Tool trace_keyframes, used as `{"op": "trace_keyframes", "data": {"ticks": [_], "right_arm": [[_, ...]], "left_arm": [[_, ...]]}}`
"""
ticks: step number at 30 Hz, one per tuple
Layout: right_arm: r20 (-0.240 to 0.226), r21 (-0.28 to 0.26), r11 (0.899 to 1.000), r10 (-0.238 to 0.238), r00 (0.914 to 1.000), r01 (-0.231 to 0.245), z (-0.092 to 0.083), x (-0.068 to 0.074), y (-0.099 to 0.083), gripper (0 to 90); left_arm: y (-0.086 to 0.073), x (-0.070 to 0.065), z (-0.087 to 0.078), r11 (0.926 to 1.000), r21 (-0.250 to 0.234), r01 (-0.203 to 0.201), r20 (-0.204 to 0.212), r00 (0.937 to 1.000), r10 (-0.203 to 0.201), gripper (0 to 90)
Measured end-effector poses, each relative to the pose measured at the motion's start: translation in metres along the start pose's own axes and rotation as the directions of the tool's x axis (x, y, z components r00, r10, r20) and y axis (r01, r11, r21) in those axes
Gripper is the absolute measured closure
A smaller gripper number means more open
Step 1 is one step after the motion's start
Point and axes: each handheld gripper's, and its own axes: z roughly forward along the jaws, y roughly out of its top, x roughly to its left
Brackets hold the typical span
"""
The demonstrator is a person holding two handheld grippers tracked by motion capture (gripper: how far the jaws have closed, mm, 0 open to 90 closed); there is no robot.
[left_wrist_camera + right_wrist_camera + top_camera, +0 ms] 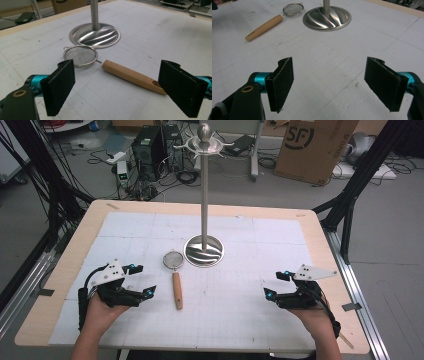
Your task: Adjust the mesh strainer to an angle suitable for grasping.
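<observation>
A small mesh strainer (173, 260) with a wooden handle (177, 290) lies flat on the white mat, its bowl next to the round base (204, 251) of a tall metal stand (204, 195). My left gripper (142, 280) is open just left of the handle, jaws wide apart with nothing between them. In the left gripper view the strainer bowl (80, 56) and handle (132, 76) lie just ahead of the open jaws. My right gripper (276, 285) is open at the mat's right side, well away from the strainer (292, 9).
The stand has hooked arms at its top (202, 144). The table's wooden edge (320, 235) frames the mat. Computers, cables and a cardboard box (312, 147) sit on the floor beyond the table.
</observation>
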Motion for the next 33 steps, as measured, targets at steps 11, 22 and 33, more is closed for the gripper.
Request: {"op": "trace_keyframes", "data": {"ticks": [11,22,33], "right_arm": [[0.008,-0.012,1.0,0.003,1.0,-0.003,-0.004,0.002,0.001,22.8],[0.027,-0.03,0.999,0.02,0.9994,-0.019,-0.013,-0.002,0.0,22.8],[0.027,-0.034,0.999,0.021,0.9994,-0.02,-0.015,0.0,0.0,22.8]], "left_arm": [[-0.001,0.0,0.002,1.0,-0.009,0.003,0.03,0.9996,-0.003,15.4],[0.004,-0.001,0.019,0.9994,0.03,-0.015,0.092,0.9957,0.012,27.7],[0.019,-0.006,0.057,0.9881,0.121,-0.095,0.097,0.9917,0.084,51.3]]}}
